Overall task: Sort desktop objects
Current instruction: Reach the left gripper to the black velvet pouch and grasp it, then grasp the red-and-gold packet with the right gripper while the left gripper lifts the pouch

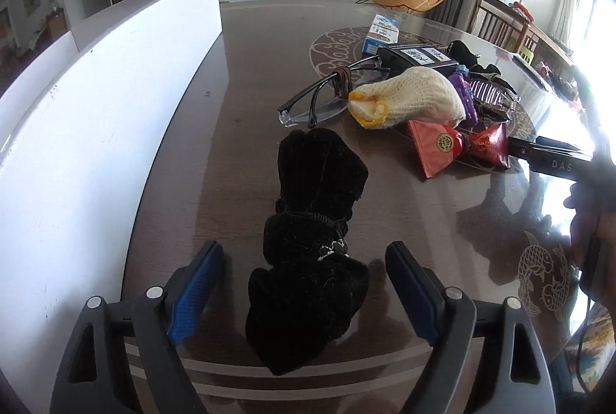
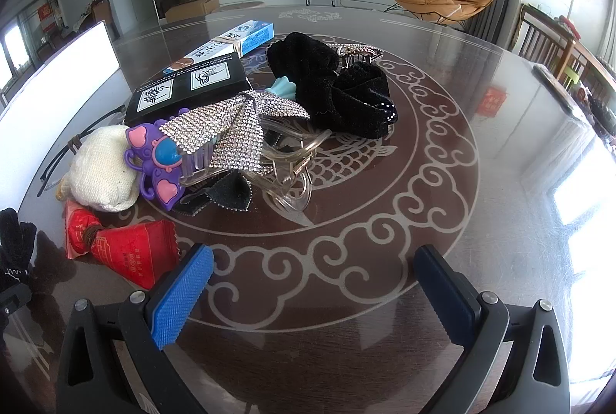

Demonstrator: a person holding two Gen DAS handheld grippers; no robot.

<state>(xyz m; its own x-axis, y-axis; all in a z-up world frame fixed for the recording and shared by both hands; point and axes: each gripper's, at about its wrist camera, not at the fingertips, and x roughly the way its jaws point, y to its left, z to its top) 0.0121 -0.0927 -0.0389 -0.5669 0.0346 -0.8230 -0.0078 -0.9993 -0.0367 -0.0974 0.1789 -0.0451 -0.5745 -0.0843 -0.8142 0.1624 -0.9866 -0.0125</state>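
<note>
Sorting barely beginning: lying between wide-spread jaws of left gripper (image 1: 304, 283), black gloves (image 1: 312, 240) ungrasped; hovering empty and wide, right gripper (image 2: 312, 290), facing pile (image 2: 238, 129) still heaped on table (image 2: 500, 144).

We see only part of the clear glasses (image 1: 319, 98), their far side tucked under the cream glove (image 1: 415, 94). Beside that glove, the black glove (image 2: 15, 248) is cut off by the right-wrist view's edge.
</note>
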